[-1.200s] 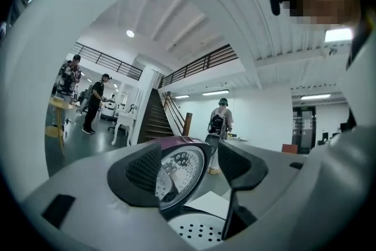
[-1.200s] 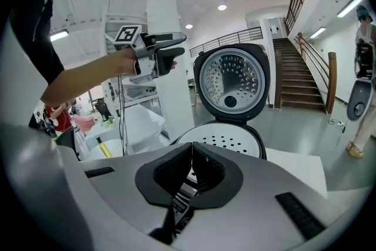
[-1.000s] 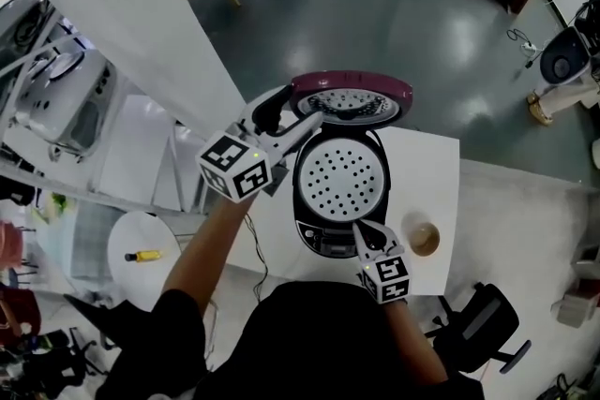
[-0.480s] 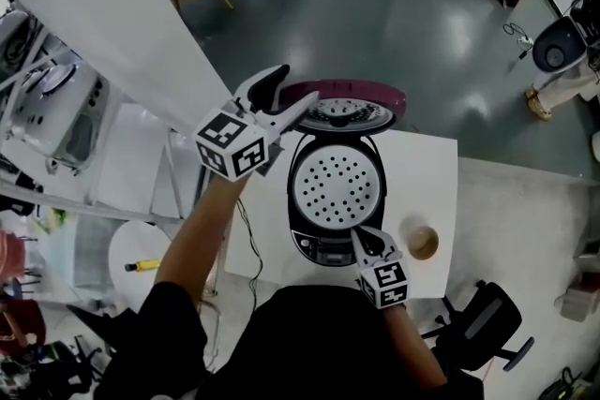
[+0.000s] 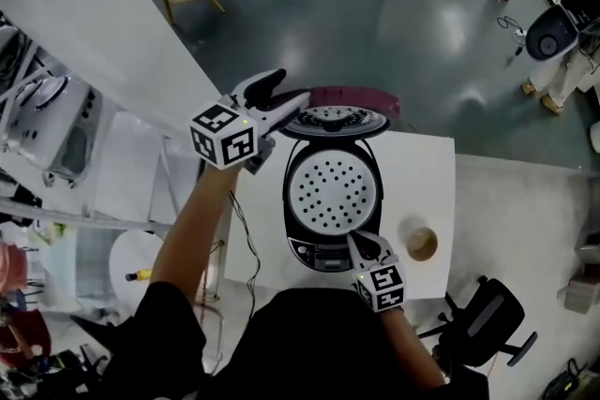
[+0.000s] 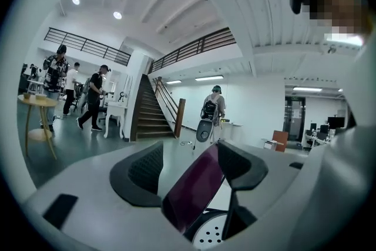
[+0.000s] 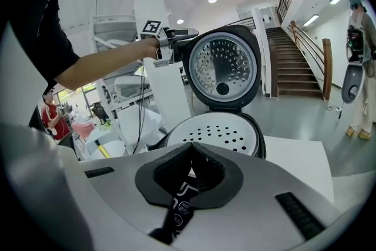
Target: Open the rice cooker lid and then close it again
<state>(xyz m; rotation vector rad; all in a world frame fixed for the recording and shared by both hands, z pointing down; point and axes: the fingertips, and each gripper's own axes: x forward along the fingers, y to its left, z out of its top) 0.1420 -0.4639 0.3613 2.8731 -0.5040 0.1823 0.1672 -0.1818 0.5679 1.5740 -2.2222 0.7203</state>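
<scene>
The black oval rice cooker [image 5: 333, 192] sits on the white tabletop [image 5: 424, 169], its long way running from me to the back. Its purple lid [image 5: 361, 96] stands up, silver inside facing me. My left gripper [image 5: 289, 91] has its jaws apart round the lid's rim. My right gripper [image 5: 361, 244] has its jaws squeezed together, empty, by the cooker's front.

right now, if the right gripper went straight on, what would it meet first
The cooker, at its front rim just past the control panel. The right gripper may already touch it; depth is unclear.
</scene>
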